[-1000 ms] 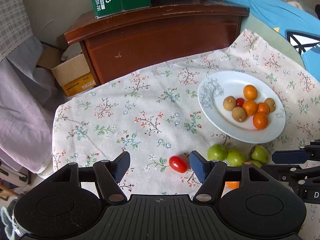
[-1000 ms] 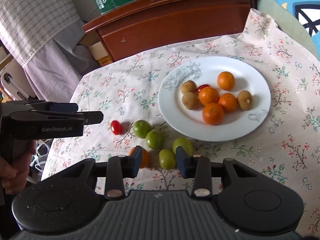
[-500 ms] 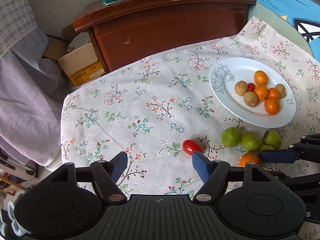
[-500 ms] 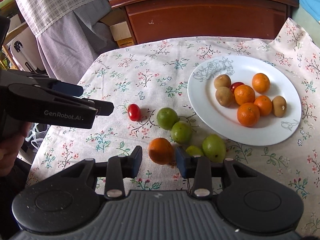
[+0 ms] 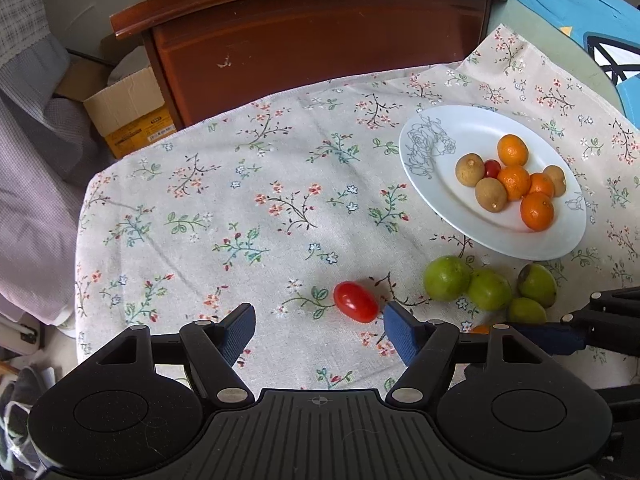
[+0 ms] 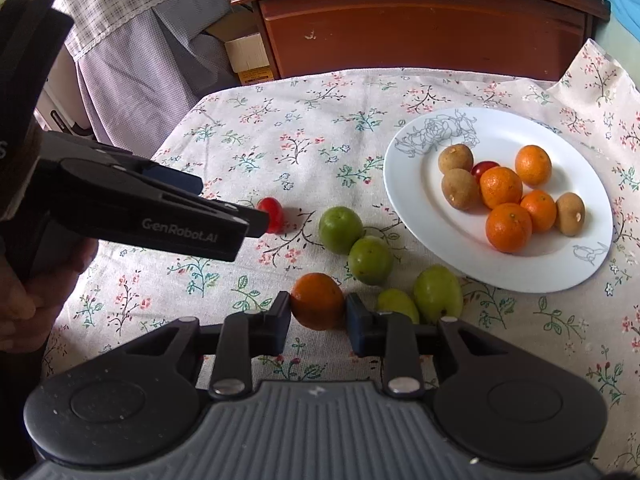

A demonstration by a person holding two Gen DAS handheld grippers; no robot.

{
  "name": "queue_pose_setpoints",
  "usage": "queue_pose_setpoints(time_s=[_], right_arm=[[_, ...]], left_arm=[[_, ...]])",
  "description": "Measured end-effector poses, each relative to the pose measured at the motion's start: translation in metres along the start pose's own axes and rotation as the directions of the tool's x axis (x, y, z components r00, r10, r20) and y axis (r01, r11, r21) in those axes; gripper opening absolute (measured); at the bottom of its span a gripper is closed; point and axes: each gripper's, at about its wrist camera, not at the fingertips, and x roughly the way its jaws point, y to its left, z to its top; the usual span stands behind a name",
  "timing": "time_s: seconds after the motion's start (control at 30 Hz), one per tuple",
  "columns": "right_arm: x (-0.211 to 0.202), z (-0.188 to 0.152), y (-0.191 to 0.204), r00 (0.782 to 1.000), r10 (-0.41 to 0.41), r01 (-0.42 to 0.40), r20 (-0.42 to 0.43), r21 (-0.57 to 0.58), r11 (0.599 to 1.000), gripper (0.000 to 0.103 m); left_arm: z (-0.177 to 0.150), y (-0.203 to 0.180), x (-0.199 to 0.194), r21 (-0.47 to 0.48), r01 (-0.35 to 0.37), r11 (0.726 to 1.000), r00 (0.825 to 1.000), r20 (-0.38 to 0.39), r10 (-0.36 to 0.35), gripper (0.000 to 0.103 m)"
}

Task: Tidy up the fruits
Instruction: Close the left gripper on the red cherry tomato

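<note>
A white plate (image 6: 416,208) holds several tangerines, three brown fruits and a cherry tomato. Beside it on the floral cloth lie several green fruits (image 6: 340,230), an orange tangerine (image 6: 316,300) and a loose red tomato (image 5: 356,307). My right gripper (image 6: 316,320) has the loose tangerine between its blue pads; the jaws are closing and both pads touch its sides. My left gripper (image 5: 319,314) is open, low over the cloth, and the tomato lies just ahead between its fingertips, nearer the right one.
A dark wooden cabinet (image 5: 320,40) stands behind the table's far edge, with a cardboard box (image 5: 124,108) on the floor and checked fabric (image 6: 132,40) hanging at the left. A person's hand (image 6: 24,288) grips the left tool.
My right gripper slid left from the green fruits to the tangerine, and its jaws narrowed onto it. The left gripper sank toward the cloth, bringing the tomato nearer its fingertips.
</note>
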Motion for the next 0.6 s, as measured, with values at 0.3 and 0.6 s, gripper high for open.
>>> queue_pose_setpoints(time_s=[0.3,0.6], right_arm=[[0.0,0.0,0.001,1.0,0.005,-0.005,-0.016,0.005,1.0,0.03],[0.001,-0.001,0.001,1.0,0.005,-0.005,-0.016,0.005,1.0,0.03]], left_arm=[[0.0,-0.004,0.017,-0.033,0.04,0.999,0.999,-0.004,-0.04,0.063],[0.002,-0.002,0.019,-0.053,0.044,0.998,0.999,0.007,-0.044,0.046]])
